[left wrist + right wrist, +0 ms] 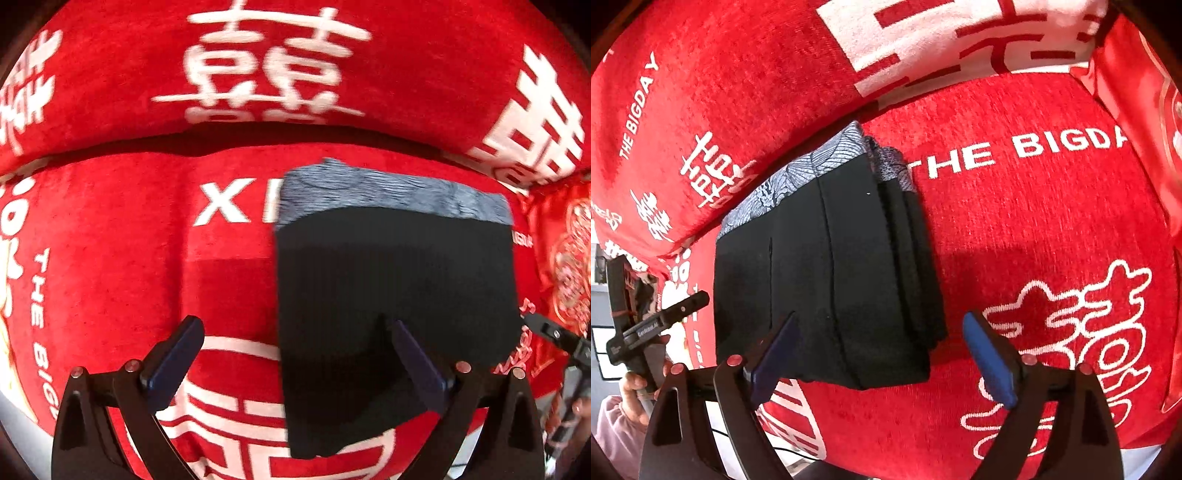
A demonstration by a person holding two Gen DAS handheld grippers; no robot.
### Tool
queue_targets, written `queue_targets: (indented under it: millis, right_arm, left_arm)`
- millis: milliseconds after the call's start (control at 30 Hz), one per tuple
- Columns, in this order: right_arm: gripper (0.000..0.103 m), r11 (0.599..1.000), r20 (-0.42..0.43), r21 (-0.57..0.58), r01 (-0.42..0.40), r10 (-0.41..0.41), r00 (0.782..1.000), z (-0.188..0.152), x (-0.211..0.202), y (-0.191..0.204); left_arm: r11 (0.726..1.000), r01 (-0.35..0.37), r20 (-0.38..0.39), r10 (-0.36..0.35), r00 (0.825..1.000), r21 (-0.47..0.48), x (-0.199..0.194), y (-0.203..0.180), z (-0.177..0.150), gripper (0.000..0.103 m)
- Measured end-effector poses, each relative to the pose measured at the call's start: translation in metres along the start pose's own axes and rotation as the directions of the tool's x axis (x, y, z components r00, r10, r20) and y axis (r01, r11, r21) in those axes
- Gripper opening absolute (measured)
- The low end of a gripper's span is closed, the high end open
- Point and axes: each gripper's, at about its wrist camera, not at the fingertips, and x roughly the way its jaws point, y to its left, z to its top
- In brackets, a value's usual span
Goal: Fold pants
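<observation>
Black pants [827, 273], folded into a compact stack with the patterned grey waistband [388, 192] showing, are lying on the red sofa cushion [1034, 229]. I am holding the left gripper [295, 354] and right gripper [882, 350] above them, jaws apart and empty; folding looks finished, so I am likely only backing away next.

**Red Sofa Covered in White Lettering**

A sofa seat [110, 229] is being covered by red plush cloth [1034, 229] printed with white characters and "THE BIGDAY". A matching back cushion [110, 74] is being lit brightly. A red embroidered pillow [565, 266] is being propped beside it.
</observation>
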Motion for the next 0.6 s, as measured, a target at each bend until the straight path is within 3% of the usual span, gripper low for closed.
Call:
queue_targets:
  millis: [133,333,467,600]
  right_arm:
    - [0.091,1.0,-0.014,0.013,-0.007,0.007,1.0,0.004,0.001,-0.01]
    - [0.091,0.999,-0.067,0.018,-0.048,0.049,0.997,0.008,0.012,-0.021]
    - [0.091,0.991,-0.095,0.002,-0.133,0.133,0.987,0.014,0.023,-0.024]
    - [0.091,0.979,-0.137,0.004,-0.205,0.204,0.969,0.021,0.038,-0.03]
  left_arm:
    - [0.999,0.007,-0.047,-0.006,0.999,0.036,0.012,-0.007,0.005,0.102]
    - [0.999,0.042,-0.064,-0.042,0.997,0.008,0.016,-0.003,0.009,0.102]
    - [0.993,0.116,-0.094,-0.116,0.989,-0.014,0.021,0.005,0.012,0.102]
    - [0.973,0.223,-0.134,-0.23,0.964,-0.063,0.031,0.016,0.014,0.102]
